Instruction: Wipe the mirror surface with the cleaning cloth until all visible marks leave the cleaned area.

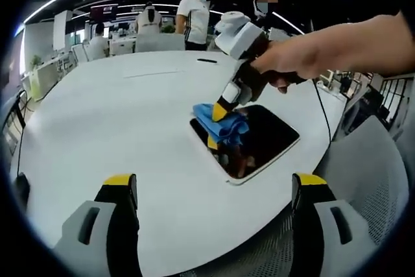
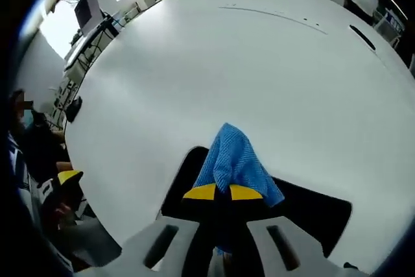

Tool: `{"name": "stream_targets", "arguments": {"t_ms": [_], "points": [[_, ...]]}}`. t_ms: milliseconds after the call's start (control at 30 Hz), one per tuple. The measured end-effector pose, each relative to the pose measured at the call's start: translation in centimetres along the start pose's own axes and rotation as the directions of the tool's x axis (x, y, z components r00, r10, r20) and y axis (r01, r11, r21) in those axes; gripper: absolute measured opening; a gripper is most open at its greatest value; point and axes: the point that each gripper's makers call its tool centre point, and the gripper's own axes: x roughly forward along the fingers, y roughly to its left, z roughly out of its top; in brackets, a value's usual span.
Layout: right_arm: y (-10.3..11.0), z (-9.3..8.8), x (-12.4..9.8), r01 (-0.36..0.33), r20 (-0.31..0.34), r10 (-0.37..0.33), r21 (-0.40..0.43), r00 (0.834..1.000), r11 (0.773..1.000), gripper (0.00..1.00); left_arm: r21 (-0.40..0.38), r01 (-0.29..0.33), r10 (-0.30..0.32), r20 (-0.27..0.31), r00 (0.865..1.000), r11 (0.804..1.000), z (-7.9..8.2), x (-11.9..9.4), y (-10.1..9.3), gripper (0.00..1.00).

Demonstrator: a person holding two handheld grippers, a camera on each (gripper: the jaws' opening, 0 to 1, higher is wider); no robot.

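A dark rectangular mirror [image 1: 269,137] with a white rim lies flat on the white round table [image 1: 117,115]. A crumpled blue cleaning cloth [image 1: 222,126] rests on the mirror's left end. My right gripper [image 1: 218,116], held by a hand, comes in from the right and is shut on the cloth, pressing it down. In the right gripper view the yellow-tipped jaws of my right gripper [image 2: 223,192] pinch the cloth [image 2: 230,157] over the mirror [image 2: 311,212]. My left gripper [image 1: 214,185] is open and holds nothing, hovering at the near table edge, short of the mirror; its yellow tip [image 2: 65,180] shows at the left.
A small black object [image 1: 207,61] lies at the table's far side. A grey mesh chair [image 1: 379,180] stands at the right, near the table edge. A black cable [image 1: 321,111] runs past the mirror. Several people and desks are in the background.
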Motion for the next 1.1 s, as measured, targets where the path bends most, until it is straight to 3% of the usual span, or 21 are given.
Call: {"name": "stream_targets", "arguments": {"t_ms": [433,933,1100], "points": [[0.4,0.7,0.9,-0.001,0.005,0.002,-0.031,1.0,1.0,0.0,0.0,0.003,-0.003,-0.006,1.0,1.0,-0.2,0.1,0.0,0.98],[0.7,0.4,0.5,0.001,0.022,-0.001,-0.038,1.0,0.999,0.0,0.002,-0.004,0.004,-0.013,1.0,1.0,-0.2,0.0,0.1,0.99],[1.3,-0.6,0.0,-0.008,0.013,0.009,-0.036,1.0,0.999,0.0,0.003,-0.005,0.005,-0.014,1.0,1.0,-0.2,-0.1,0.1,0.99]]}}
